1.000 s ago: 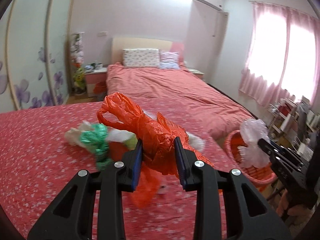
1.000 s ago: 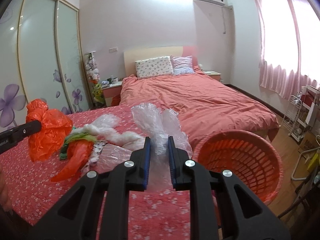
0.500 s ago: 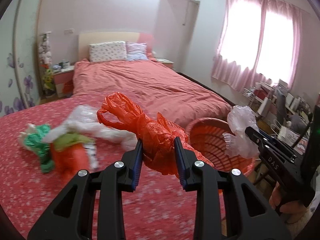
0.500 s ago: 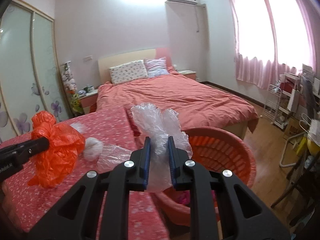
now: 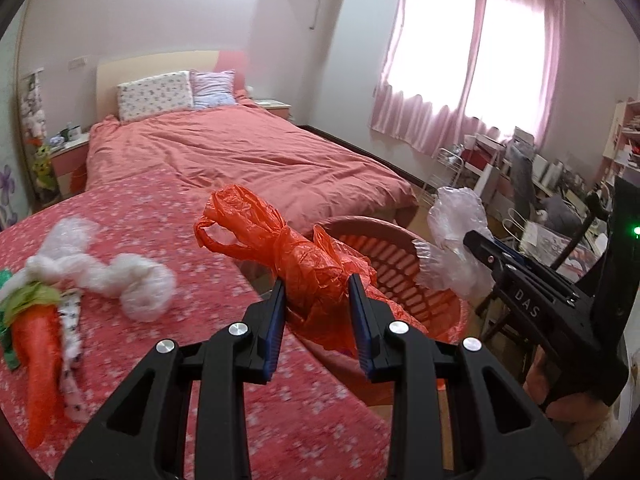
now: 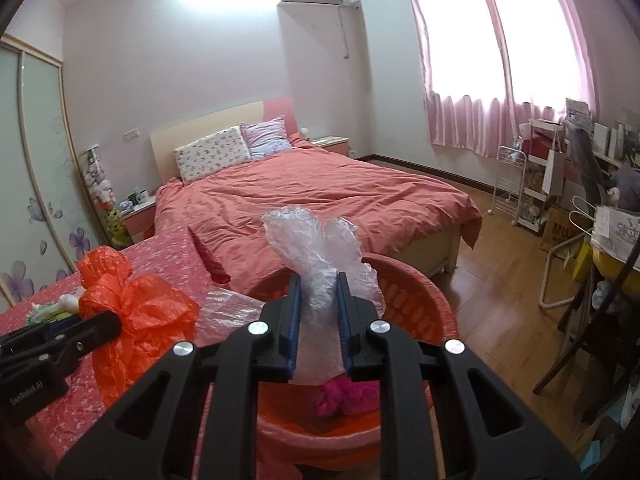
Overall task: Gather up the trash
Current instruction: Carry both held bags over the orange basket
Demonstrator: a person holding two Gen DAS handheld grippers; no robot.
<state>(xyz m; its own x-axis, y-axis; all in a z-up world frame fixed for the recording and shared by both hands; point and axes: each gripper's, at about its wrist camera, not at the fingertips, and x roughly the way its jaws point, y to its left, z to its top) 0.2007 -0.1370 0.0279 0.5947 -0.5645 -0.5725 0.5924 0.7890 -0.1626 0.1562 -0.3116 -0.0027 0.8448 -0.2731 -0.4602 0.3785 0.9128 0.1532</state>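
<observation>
Trash still on the red bedspread (image 5: 168,240), a white wad (image 5: 132,284) among it, lies left of the left gripper (image 5: 316,304) pinching an orange bag (image 5: 296,256) above the orange basket (image 6: 416,304), while the right gripper (image 6: 318,316) pinches a clear bag (image 6: 316,248).

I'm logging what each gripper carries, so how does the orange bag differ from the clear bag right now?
The orange bag is opaque and knotted, with a loop handle; the clear bag is see-through and loosely crumpled. The left gripper clamps the orange bag, the right gripper the clear one. The orange bag makes the bulkier bundle. Both are thin plastic, held off the bedspread near the orange basket.
</observation>
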